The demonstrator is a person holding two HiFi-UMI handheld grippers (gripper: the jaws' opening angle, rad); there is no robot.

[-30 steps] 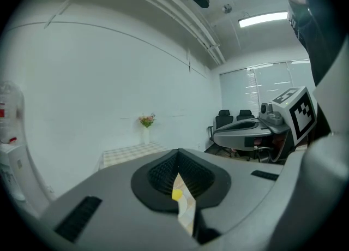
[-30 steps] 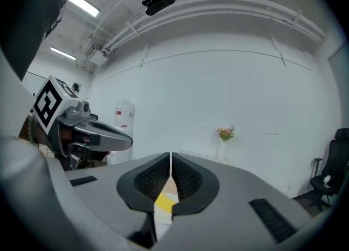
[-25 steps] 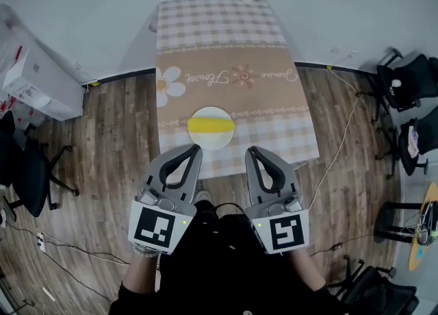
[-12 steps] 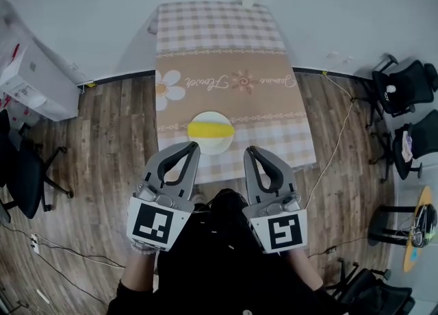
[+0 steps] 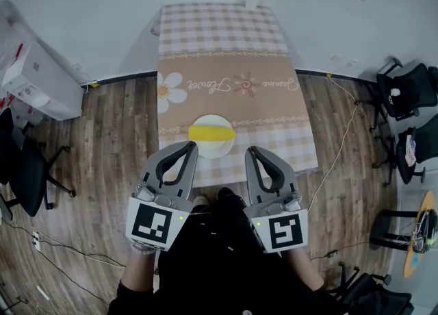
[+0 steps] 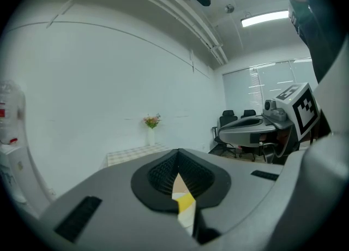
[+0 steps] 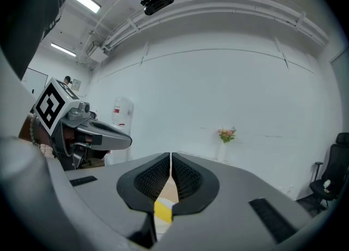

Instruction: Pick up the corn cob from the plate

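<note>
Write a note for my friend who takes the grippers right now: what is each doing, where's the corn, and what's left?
Left gripper: jaws shut, empty, held up at the table's near edge.
Right gripper: the same, jaws shut, empty.
Corn cob: lying on the white plate near the table's front edge, ahead between both grippers.
Done: nothing yet, cob untouched.
Left to do: open one gripper's jaws, reach the cob, close on it, lift.

White walls point(image 6: 98, 81), wood floor point(image 5: 116, 135), office chairs point(image 5: 404, 94), perhaps blinds point(image 6: 262, 86)
</note>
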